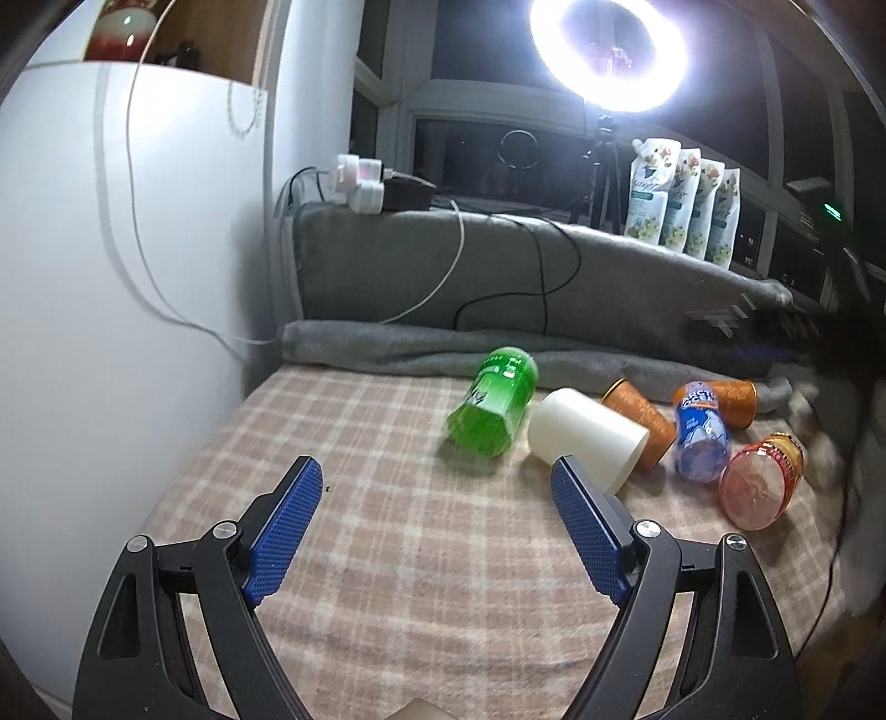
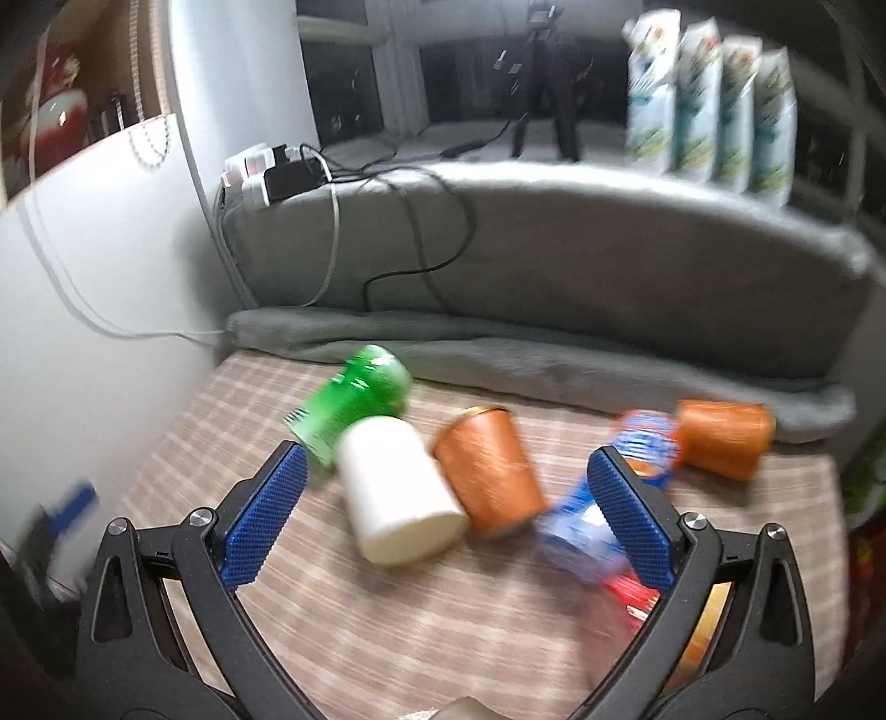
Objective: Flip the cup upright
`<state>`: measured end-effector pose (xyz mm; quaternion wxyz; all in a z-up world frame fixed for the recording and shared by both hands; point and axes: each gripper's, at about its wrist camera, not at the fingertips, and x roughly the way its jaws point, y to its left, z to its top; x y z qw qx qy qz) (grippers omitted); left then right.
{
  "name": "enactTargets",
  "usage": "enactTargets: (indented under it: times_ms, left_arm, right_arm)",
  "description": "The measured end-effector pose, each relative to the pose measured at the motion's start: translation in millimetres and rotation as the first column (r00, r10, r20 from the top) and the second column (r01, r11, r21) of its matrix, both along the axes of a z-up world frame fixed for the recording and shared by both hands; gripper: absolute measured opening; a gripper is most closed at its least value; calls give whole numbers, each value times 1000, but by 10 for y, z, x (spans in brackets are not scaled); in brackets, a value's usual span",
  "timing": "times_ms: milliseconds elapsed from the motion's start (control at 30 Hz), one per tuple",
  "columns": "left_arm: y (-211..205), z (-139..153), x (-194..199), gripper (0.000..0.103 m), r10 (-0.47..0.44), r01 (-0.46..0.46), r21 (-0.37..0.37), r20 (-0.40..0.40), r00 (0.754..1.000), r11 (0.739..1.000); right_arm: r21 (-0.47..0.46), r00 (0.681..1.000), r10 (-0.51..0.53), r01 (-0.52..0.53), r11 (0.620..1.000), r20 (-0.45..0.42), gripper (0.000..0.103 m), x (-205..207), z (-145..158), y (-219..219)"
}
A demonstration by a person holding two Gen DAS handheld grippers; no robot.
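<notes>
Several cups lie on their sides on a plaid cloth (image 1: 387,554): a green one (image 1: 495,410), a white one (image 1: 587,435), two orange ones (image 1: 642,421) (image 1: 733,401), a blue printed one (image 1: 700,432) and a red clear one (image 1: 761,479). My left gripper (image 1: 437,471) is open and empty, near of the green and white cups. My right gripper (image 2: 443,459) is open and empty, its fingers either side of the white cup (image 2: 396,490) and an orange cup (image 2: 490,471). The right wrist view is blurred; the green cup (image 2: 354,401), blue cup (image 2: 598,515) and far orange cup (image 2: 725,437) show there too.
A rolled grey blanket (image 1: 498,343) and a grey cushion (image 1: 554,266) line the far edge. A white wall panel (image 1: 111,277) stands at the left. Cables (image 1: 531,277), a power strip (image 1: 365,183), a ring light (image 1: 609,50) on a tripod and several refill pouches (image 1: 681,199) sit behind.
</notes>
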<state>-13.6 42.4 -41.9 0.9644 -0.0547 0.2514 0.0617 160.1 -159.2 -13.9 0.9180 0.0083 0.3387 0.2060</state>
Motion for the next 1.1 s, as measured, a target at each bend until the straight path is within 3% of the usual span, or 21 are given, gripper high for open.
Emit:
enactTargets:
  times_ms: [200,400,500,567,967,1100]
  left_arm:
    - [116,-53,-75,85,11,-12,-16,-11,1000,1000]
    - [287,-98,-182,85,34,-35,-46,-13,999,998]
    - [370,-115,-210,85,48,-49,-61,-13,999,997]
    - [433,-125,-221,85,58,-59,-75,-13,998,995]
    - [680,-158,-260,85,102,-103,-118,-11,995,988]
    - [709,-145,-282,85,113,-113,-121,-4,994,986]
  right_arm:
    - [111,978,41,-18,994,-205,103,629,-99,415]
    - [150,908,41,24,988,-417,94,1135,-436,811]
    - [75,900,2,35,997,-435,93,1273,-560,993]
    - [32,889,-24,43,999,-457,87,1355,-661,1092]
    - [-49,846,-65,46,998,-529,82,1638,-967,1529]
    - [-112,847,-87,33,993,-525,80,1674,-1060,1702]
